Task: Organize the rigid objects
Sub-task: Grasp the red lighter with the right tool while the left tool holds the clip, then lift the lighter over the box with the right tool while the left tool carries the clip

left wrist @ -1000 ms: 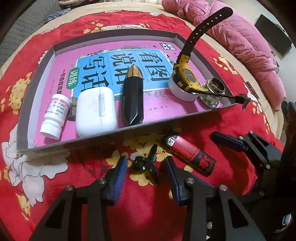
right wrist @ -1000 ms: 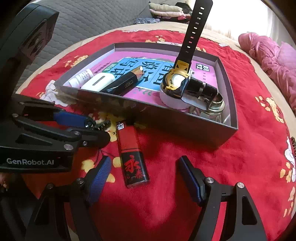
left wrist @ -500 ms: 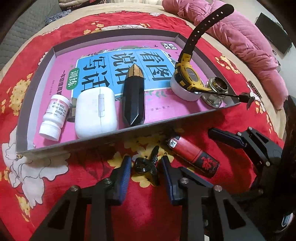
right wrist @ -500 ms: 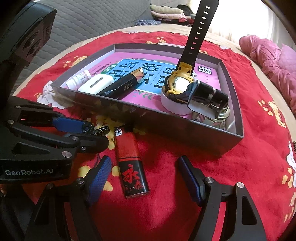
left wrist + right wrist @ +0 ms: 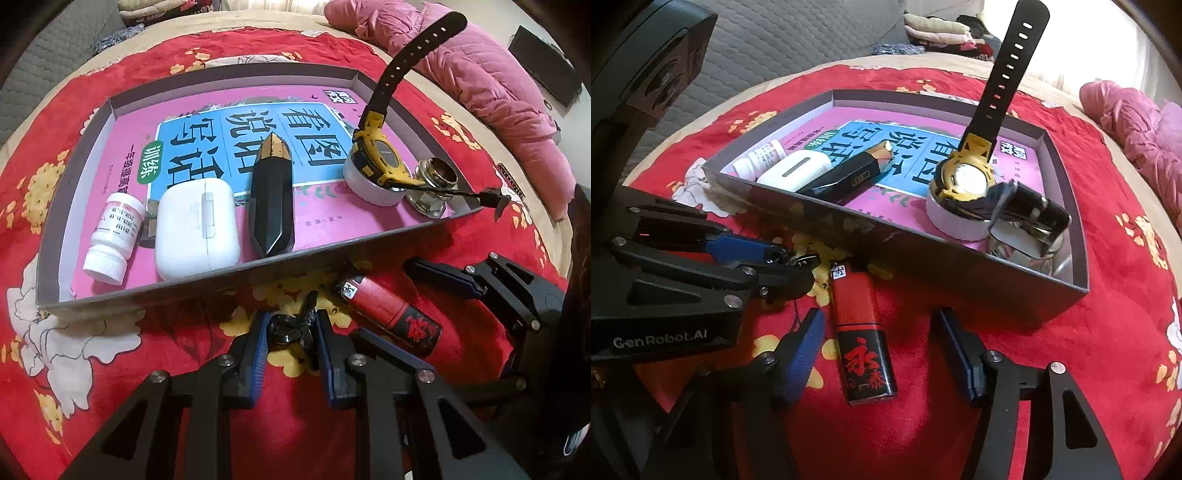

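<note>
2 grippers work at the near wall of the grey tray, over the red cloth.

The left gripper has clamped shut on a small black clip lying just outside the tray's near wall. Beside it, the right gripper straddles a red lighter, jaws closing but pads not yet touching it. Inside the tray sit a white bottle, white case, black crystal and yellow watch.

Tray wall just beyond claws
</note>
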Demonstrator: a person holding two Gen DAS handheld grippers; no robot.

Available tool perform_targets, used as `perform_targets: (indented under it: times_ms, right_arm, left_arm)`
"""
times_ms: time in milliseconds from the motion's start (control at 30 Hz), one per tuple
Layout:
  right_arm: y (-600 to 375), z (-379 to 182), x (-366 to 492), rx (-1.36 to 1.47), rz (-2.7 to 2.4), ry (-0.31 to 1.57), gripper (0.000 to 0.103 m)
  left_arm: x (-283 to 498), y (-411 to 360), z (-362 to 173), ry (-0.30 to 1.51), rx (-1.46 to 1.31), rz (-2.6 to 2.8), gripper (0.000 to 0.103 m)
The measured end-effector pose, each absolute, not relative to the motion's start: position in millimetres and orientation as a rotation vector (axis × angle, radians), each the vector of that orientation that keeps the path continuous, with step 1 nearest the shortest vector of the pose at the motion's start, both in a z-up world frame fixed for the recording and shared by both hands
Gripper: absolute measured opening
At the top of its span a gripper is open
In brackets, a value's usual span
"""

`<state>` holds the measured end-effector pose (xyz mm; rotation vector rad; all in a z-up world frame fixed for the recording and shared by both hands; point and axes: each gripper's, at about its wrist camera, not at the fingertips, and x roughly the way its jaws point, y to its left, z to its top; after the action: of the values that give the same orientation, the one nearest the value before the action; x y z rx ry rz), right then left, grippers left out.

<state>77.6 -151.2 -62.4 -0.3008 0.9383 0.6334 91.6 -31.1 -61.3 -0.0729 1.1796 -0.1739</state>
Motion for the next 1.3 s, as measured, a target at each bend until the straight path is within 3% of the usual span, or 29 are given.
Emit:
perform_targets:
  times_ms: [333,500,567,1300]
  right_arm:
    - [-146.8,-63.0,78.4,-0.324,0.667,0.920,0.052]
    - [-143.1,-59.9,75.8,-0.337,0.686,0.898,0.030]
    - [-140.9,-59.3,73.9,-0.349,0.696,0.892,0.027]
    - [-152.7,-41.5,68.4,-0.248,0.746,0.896,0.024]
  left_arm:
    - [88.8,-36.1,-59.0,1.165,-0.028,-0.177,0.025]
    - [87.9,-37.1,-58.1,1.159,-0.025,-0.179,0.024]
    - [87.3,-36.4,-57.9,1.159,-0.023,-0.178,0.024]
    - [74.1,-22.4,-43.8,1.141,-0.041,-0.143,0.024]
